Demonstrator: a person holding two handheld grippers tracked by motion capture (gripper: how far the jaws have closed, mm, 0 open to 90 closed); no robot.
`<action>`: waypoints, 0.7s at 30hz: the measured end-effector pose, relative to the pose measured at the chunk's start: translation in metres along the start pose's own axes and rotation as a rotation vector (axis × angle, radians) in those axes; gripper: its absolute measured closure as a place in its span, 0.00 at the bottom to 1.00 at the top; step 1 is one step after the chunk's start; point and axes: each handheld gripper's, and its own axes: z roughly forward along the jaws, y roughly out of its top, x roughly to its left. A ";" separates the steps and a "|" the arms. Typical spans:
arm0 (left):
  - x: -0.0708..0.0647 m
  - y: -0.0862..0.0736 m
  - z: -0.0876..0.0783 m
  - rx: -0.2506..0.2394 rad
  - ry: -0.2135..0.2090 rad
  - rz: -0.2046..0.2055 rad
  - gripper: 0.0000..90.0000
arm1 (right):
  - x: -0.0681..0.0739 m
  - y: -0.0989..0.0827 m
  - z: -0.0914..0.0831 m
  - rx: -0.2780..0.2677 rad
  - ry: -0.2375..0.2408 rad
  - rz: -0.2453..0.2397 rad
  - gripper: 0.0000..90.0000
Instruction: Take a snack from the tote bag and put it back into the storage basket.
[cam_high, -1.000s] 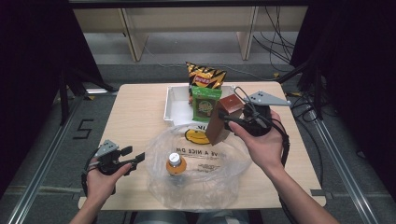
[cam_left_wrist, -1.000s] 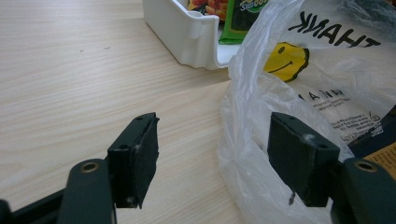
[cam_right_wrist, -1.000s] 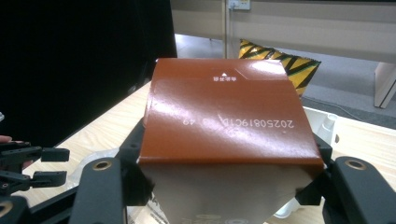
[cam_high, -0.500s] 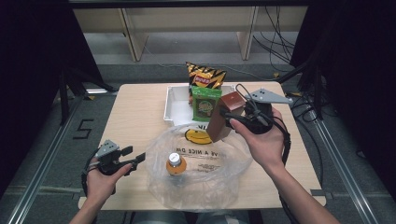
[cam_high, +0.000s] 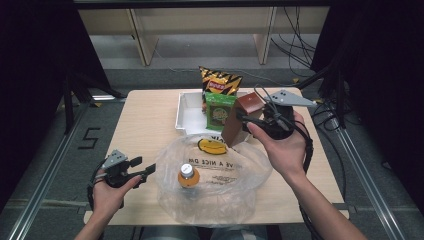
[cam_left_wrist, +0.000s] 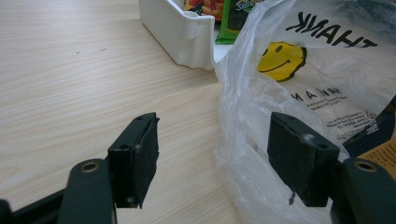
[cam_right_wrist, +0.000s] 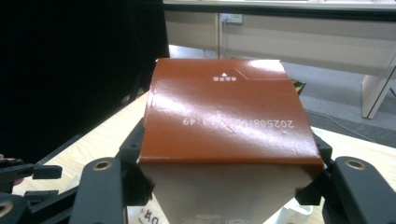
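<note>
**Brown carton held over the bag, not in yet**

R gripper (cam_high: 245, 121) is clamped on the brown carton (cam_high: 241, 118), jaws pinching both sides – clear in the right gripper view, carton (cam_right_wrist: 224, 140) wedged between them. Carton hangs tilted above the far rim of the plastic bag (cam_high: 215, 185), just in front of the white tray (cam_high: 182, 112) w/ the green packet (cam_high: 218, 110) and chip bag (cam_high: 219, 81). An orange-capped bottle (cam_high: 187, 175) already lies inside the bag.

L gripper (cam_high: 142, 172) sits low at the bag's left edge, jaws apart, gripping nothing; in the left gripper view the film (cam_left_wrist: 261, 140) lies between the pads (cam_left_wrist: 137, 158) but isn't pinched.

To do it well, I'd say: L should nip the bag rim and lift to hold the mouth open, then R lowers the carton bottom-first, clear of the bottle, letting go only once it rests.

Vs half a sec ago: carton's a touch higher and closer to the tray; L gripper hasn't budged.
</note>
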 end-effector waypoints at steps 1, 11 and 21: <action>0.000 0.000 0.000 0.001 0.000 0.000 0.37 | 0.000 0.001 0.000 0.001 0.003 0.003 0.43; 0.000 0.000 0.000 0.000 0.000 -0.001 0.37 | -0.007 0.002 0.003 0.002 -0.032 0.024 0.43; 0.000 0.000 0.000 -0.001 0.000 -0.003 0.37 | -0.014 0.005 0.008 -0.007 -0.050 0.008 0.43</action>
